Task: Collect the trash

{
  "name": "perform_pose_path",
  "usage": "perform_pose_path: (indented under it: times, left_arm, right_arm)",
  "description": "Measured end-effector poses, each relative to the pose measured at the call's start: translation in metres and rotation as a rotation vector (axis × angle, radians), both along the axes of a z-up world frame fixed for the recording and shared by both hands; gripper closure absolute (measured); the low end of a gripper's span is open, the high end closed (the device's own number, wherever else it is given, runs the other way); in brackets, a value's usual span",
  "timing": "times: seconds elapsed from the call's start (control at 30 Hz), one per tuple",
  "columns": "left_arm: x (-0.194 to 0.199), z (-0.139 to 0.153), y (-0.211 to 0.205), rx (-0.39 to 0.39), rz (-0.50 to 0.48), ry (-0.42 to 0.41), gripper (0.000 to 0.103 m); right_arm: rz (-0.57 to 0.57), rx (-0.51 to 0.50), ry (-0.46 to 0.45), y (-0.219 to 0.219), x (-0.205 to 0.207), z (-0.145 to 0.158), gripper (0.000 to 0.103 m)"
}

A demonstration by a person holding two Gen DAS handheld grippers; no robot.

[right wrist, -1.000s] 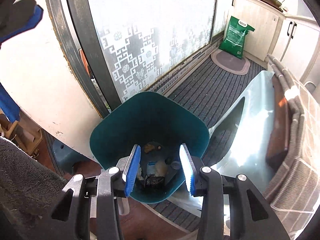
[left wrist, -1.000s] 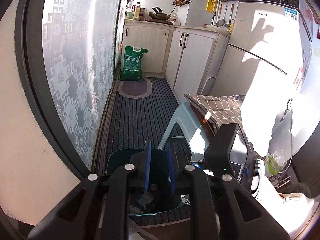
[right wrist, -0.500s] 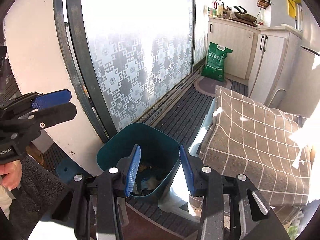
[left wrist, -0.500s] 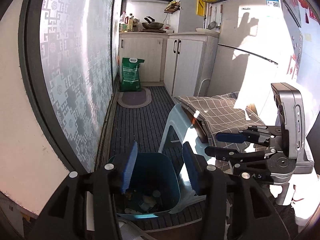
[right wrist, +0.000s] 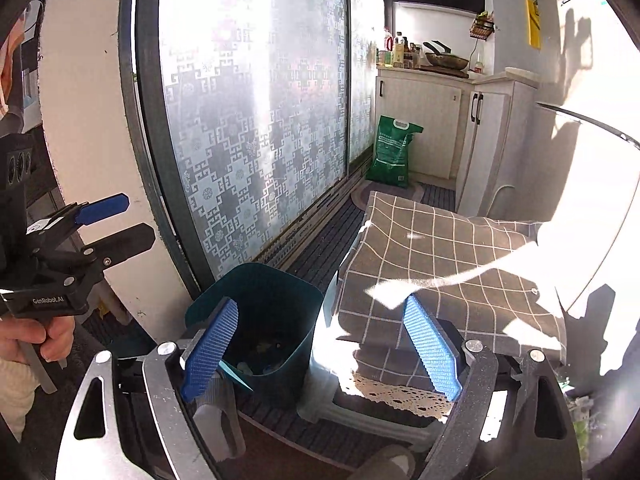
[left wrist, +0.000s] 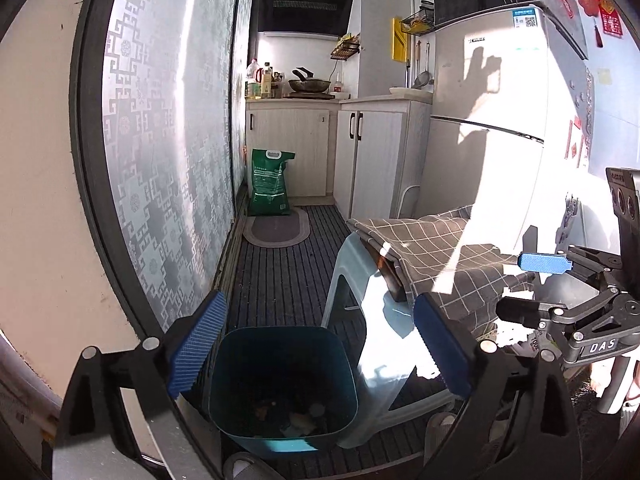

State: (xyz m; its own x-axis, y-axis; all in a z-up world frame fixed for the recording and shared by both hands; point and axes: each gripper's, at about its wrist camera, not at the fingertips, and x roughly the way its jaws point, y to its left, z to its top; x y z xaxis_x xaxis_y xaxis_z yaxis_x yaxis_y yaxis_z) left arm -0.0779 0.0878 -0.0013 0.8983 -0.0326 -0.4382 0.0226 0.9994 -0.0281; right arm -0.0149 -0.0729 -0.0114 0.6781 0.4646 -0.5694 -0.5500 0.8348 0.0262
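Trash bin (left wrist: 282,384): dark teal plastic, squarish with rounded corners, open top, no lid, walls tapering slightly toward the base. It stands on the dark ribbed floor mat (left wrist: 280,272), beside the frosted patterned sliding door (left wrist: 168,160) and just beside a pale blue plastic stool (left wrist: 384,356), apparently touching it. Trash (left wrist: 296,416) lies at the bottom: small mixed scraps, pale and brownish bits, too dim to identify; it covers only the bottom. A lighter teal patch shows on the near outer wall at the base in the left wrist view. A brown checked cloth (right wrist: 440,264) with a lace edge drapes over the stool, partly in hard sunlight. Left gripper (left wrist: 316,356): jaws have just been opening, now spread wide, nothing between the blue pads, bin framed between them from above. Right gripper (right wrist: 320,356): jaws also just been opening, now wide, nothing held; bin sits behind its left pad, stool and cloth behind its right. In the right wrist view the left gripper appears at the left edge, held by a hand (right wrist: 36,340). Background: green sack (left wrist: 269,184) against white cabinets (left wrist: 332,152), oval rug (left wrist: 276,230) in front of it, fridge (left wrist: 492,120) on the right.
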Motion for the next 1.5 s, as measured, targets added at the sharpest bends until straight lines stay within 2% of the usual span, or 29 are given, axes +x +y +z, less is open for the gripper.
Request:
perform_pose_path:
  times: [0.1, 0.2, 0.5, 0.87, 1.5]
  left_arm:
    - [-0.002, -0.002, 0.001, 0.007, 0.031, 0.007, 0.003]
    - [-0.003, -0.003, 0.005, -0.02, 0.043, 0.015, 0.003]
    - [0.001, -0.008, 0.009, -0.05, 0.071, 0.04, 0.003]
    - [0.004, -0.012, 0.01, -0.015, 0.119, 0.053, 0.003]
    - [0.004, -0.012, 0.01, -0.015, 0.124, 0.056, 0.003]
  right_arm:
    - [-0.015, 0.009, -0.01, -0.006, -0.004, 0.002, 0.009]
    - [-0.031, 0.002, -0.033, -0.011, -0.009, 0.005, 0.004]
    - [-0.006, 0.002, -0.011, -0.008, -0.004, -0.005, 0.003]
    - [-0.005, -0.013, -0.002, -0.007, -0.002, -0.011, 0.003]
    - [-0.008, -0.014, 0.001, -0.008, -0.001, -0.01, 0.003]
